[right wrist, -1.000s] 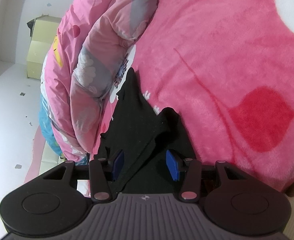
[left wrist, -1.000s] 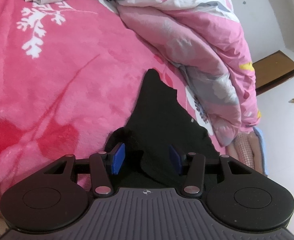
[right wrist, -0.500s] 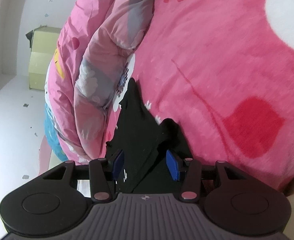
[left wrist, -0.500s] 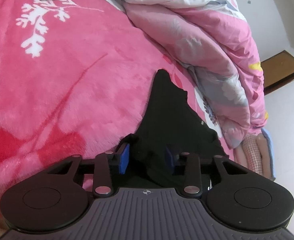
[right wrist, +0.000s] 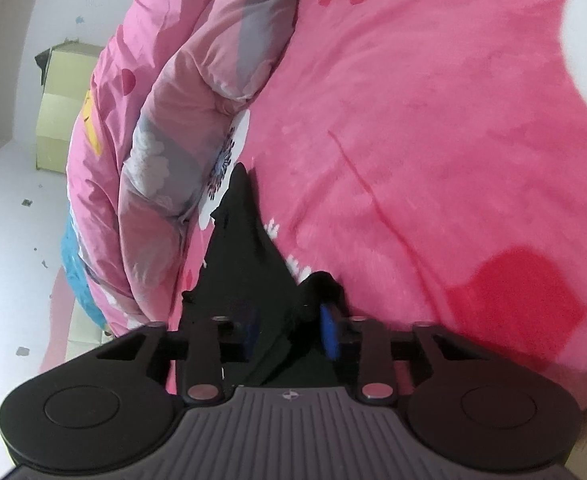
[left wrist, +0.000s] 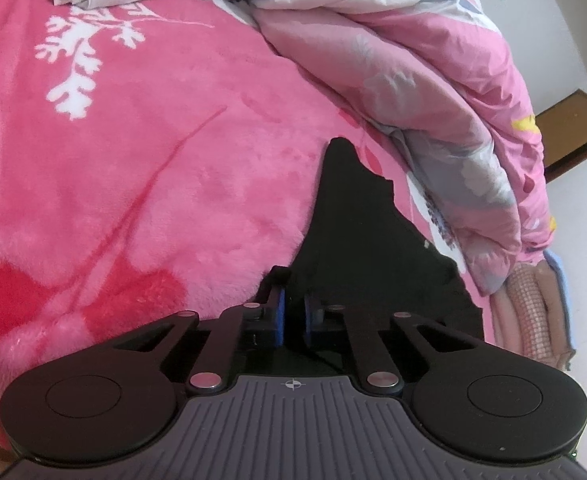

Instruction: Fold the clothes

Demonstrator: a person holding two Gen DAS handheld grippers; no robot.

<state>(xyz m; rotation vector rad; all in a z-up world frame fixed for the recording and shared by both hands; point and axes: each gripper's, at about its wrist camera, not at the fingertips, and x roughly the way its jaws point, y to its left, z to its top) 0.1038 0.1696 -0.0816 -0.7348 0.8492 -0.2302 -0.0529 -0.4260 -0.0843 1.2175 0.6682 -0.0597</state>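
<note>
The left gripper (left wrist: 293, 316) is seen with its blue pads (left wrist: 279, 314) drawn almost together, a fold of the black garment (left wrist: 357, 236) being pinched between them at its near edge. The jaws have just been closing. The right gripper (right wrist: 291, 332) is also seen on the near edge of the same black garment (right wrist: 241, 248); its jaws have just been closing, and dark cloth lies between the blue pads (right wrist: 330, 334). A visible gap is left between these pads, and whether the cloth is pressed by both cannot be told, as the left pad is blurred.

The garment is laid on a pink plush blanket (left wrist: 153, 184), tapering to a point away from the grippers. In the left wrist view the blanket is marked with a white branch pattern (left wrist: 81, 56) and red patches. The garment's far side is bordered by a rumpled pink and grey duvet (left wrist: 445, 92), touching or just beside it. Beyond the duvet, a pale floor (right wrist: 9, 240) and a yellowish box (right wrist: 65, 112) are shown in the right wrist view.
</note>
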